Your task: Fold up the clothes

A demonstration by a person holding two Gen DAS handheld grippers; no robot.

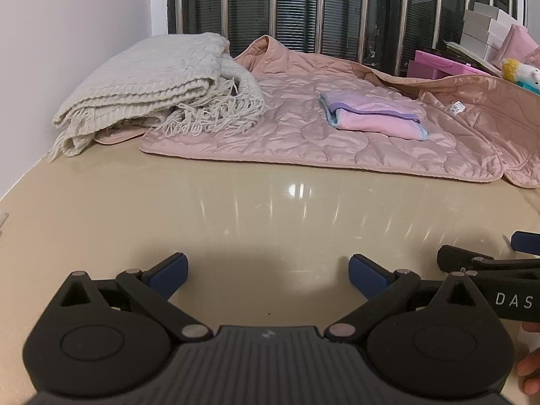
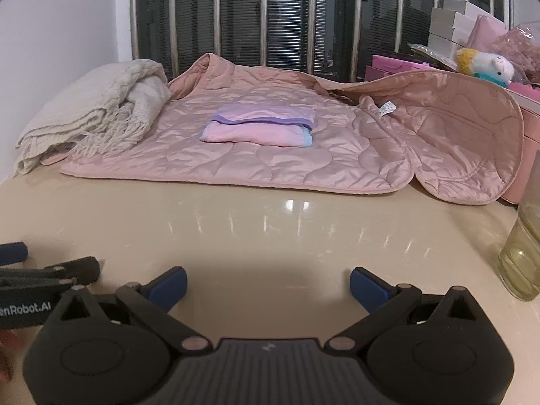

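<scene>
Right wrist view: both grippers, left gripper (image 1: pixel 266 278) and right gripper (image 2: pixel 268 285), hover spread and empty above the table (image 2: pixel 270 236); the pink quilted jacket (image 2: pixel 270 155) lies ahead, widthwise, neither hand nearer.

Glossy beige tabletop (image 2: pixel 270 233). Glass tumbler of yellowish liquid (image 2: pixel 521 253) at right edge. Yellow-crested white plush toy (image 2: pixel 486 64), stacked white boxes (image 2: pixel 449 30), pink boxes (image 2: pixel 398 64) at rear right.

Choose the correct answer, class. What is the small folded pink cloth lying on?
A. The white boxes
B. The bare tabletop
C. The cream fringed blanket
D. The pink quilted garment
D: the small folded pink cloth lies on the spread pink quilted garment, apart from the cream fringed blanket.
</scene>
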